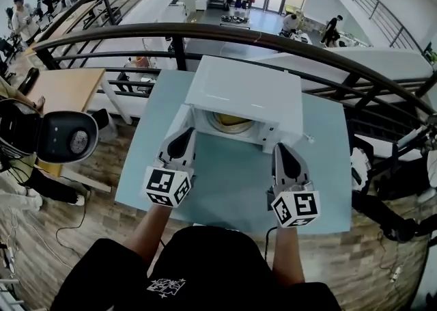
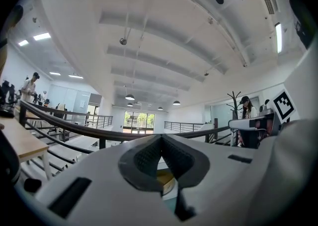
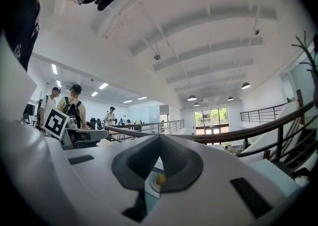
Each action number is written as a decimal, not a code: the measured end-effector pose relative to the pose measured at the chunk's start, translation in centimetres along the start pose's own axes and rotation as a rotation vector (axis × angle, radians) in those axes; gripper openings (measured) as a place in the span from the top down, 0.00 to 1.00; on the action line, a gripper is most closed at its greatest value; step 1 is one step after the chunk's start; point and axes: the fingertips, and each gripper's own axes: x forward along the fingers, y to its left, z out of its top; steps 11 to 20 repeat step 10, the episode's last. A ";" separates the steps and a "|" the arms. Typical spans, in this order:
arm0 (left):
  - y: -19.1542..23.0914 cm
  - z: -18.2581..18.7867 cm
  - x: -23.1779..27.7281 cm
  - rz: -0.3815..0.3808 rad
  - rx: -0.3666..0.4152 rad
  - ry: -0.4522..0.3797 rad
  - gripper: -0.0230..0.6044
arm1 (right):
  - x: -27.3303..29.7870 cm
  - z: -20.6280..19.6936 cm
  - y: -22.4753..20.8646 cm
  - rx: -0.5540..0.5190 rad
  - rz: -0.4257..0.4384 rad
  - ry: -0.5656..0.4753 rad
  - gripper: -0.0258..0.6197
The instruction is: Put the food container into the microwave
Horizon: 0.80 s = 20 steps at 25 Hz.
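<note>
Round yellowish food container (image 1: 231,124) sat inside the open white boxy microwave (image 1: 249,91).
Placing looked done; its white door (image 1: 175,122), swung left, probably needed closing next. The left gripper (image 1: 179,144) and right gripper (image 1: 287,160) hovered over the pale blue table (image 1: 232,186), jaws together, empty, with room before the opening.

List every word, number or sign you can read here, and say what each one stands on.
No words or numbers can be read.
Left cube on the left gripper: black-and-white square markers, no letters.
Right cube on the right gripper: the same kind of markers.
Black shirt: white print, too small to read.
Microwave: no label shows.
</note>
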 end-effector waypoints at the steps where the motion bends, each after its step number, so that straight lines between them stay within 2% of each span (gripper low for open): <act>1: -0.1 0.0 -0.1 -0.001 0.001 -0.002 0.95 | -0.1 -0.1 -0.1 0.000 -0.004 0.002 0.95; 20: -0.3 0.2 -1.1 -0.006 0.008 -0.008 0.95 | -0.9 -0.2 0.9 -0.008 -0.002 0.008 0.95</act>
